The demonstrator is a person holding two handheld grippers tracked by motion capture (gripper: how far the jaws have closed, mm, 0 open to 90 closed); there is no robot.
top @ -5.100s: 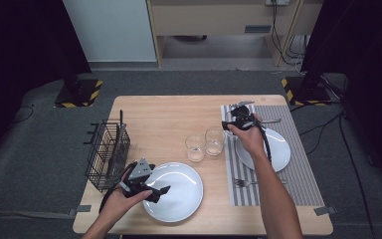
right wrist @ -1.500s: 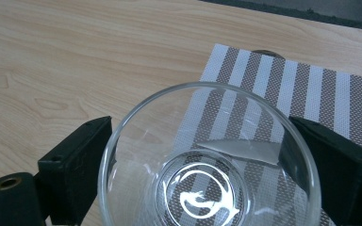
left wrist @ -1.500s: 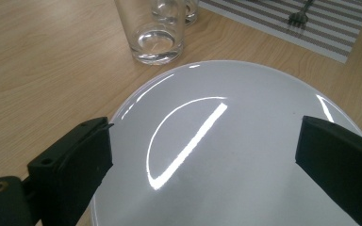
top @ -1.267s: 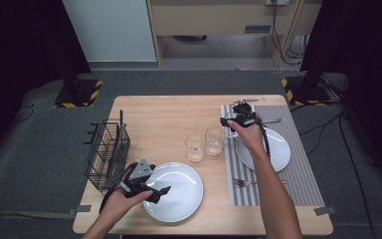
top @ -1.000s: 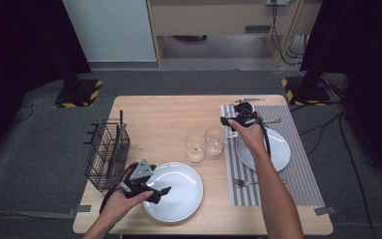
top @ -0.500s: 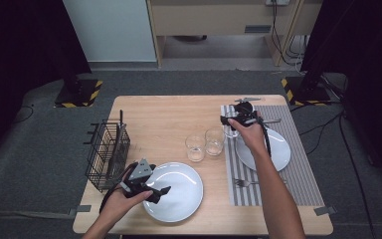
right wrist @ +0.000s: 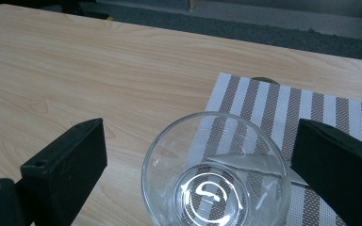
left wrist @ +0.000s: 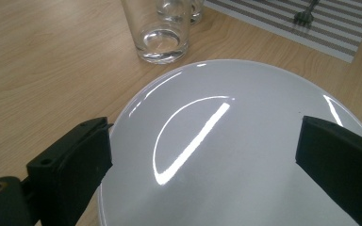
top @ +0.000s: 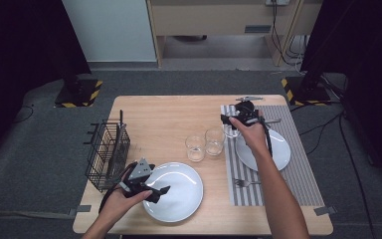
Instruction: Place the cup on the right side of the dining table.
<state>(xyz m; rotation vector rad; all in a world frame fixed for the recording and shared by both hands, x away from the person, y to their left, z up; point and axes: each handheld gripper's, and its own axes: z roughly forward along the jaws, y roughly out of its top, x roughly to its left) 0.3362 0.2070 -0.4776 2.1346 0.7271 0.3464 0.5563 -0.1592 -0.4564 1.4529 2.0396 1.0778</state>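
Left gripper [left wrist: 202, 155]: jaws spread wide over white plate [left wrist: 245, 155].
Right gripper [right wrist: 198, 160]: jaws parted astride glass [right wrist: 215, 176], untouched.
Writing: none is seen.
Fork [left wrist: 307, 12]: at 1 o'clock.

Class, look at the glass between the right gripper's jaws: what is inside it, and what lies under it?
The glass looks empty. Through it show the striped placemat and bare table; it straddles the mat's edge. The right gripper stands open around it. Its base contact is distorted by glare.
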